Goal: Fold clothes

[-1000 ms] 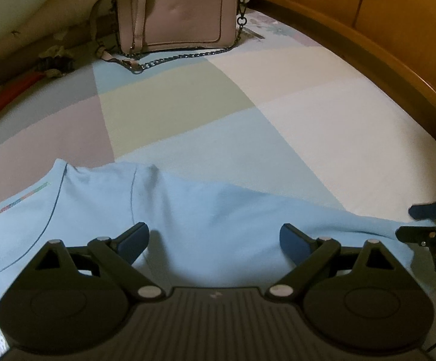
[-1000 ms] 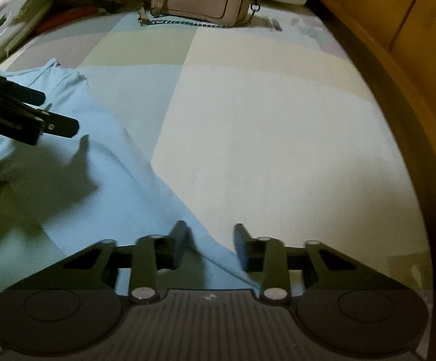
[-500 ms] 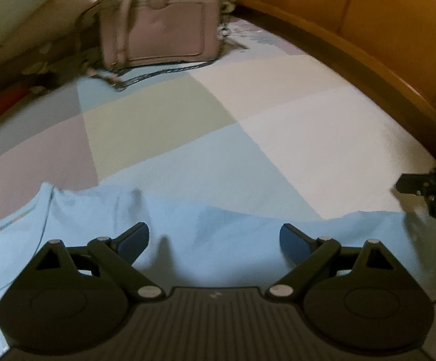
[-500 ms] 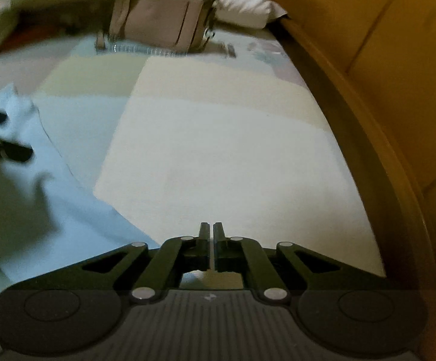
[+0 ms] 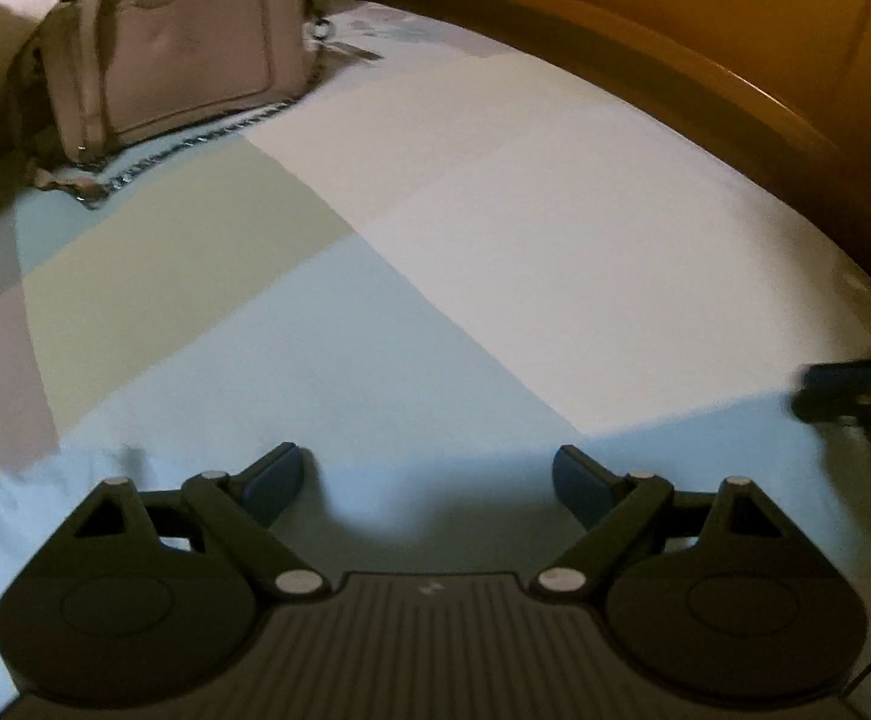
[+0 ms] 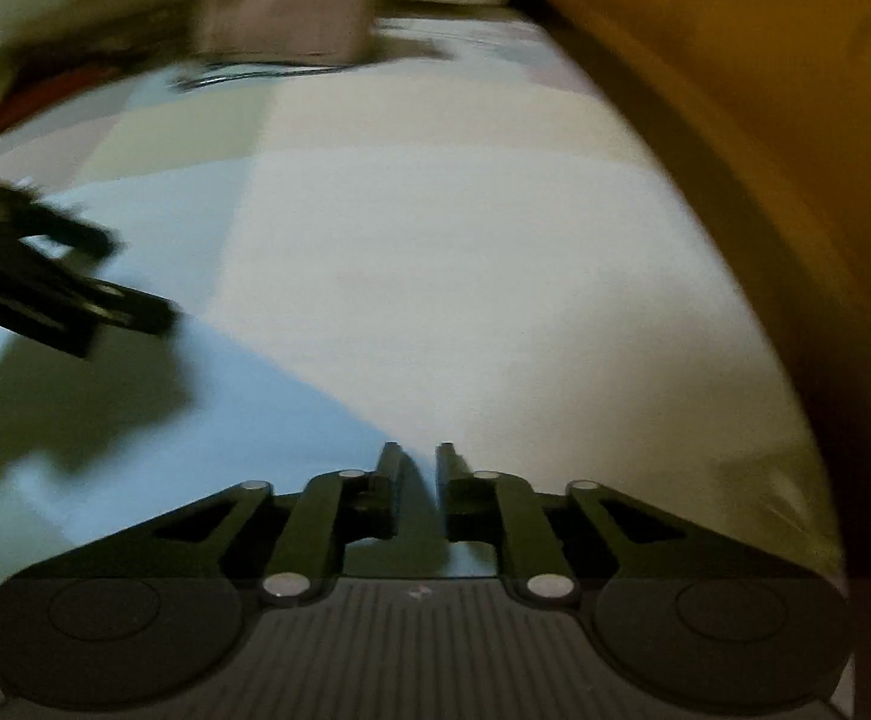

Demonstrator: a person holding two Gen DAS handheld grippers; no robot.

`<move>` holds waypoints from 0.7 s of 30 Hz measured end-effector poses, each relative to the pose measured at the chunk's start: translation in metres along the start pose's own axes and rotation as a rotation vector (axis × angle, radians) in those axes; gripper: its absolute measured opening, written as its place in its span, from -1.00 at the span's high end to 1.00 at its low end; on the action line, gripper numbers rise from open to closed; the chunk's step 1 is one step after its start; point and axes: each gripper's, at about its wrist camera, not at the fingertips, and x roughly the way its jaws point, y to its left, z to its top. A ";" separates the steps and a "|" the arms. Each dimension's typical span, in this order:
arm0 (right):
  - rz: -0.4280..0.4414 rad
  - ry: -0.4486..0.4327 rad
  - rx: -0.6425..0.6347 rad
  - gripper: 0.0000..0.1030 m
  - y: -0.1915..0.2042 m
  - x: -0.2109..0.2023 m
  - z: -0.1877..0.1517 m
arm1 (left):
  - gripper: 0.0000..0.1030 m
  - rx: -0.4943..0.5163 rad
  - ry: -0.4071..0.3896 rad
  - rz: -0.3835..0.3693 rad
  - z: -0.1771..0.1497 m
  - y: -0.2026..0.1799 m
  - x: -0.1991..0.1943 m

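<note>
The light blue shirt [image 5: 375, 504] lies at the near edge of the bed, spread on the pastel patchwork sheet [image 5: 327, 312], and both tools are over it. The left gripper [image 5: 429, 474] has its jaws wide apart, with the blue cloth below and between the pads, nothing held. The right gripper [image 6: 420, 468] has its jaws brought almost together, with a narrow strip of the blue cloth between them – it looks pinched on the shirt's edge, though the blur makes the contact hard to confirm. I judge this cloth to be thin, light and very soft: it will sag and wrinkle when lifted, so it is better to take it at a hem or a corner, where the seam gives a little more body, and to hold two points so that the edge stays straight. Much is cut off – the lower part of the shirt is under the tool bodies, and its left side leaves the picture. The right wrist view is smeared, so the pink handbag [image 5: 177, 54] near the wooden bed frame [image 5: 675, 78] is only a blurred shape there.
</note>
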 end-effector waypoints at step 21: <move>0.005 0.009 0.180 0.24 -0.057 -0.044 -0.047 | -0.74 0.002 0.056 0.057 -0.042 -0.042 -0.065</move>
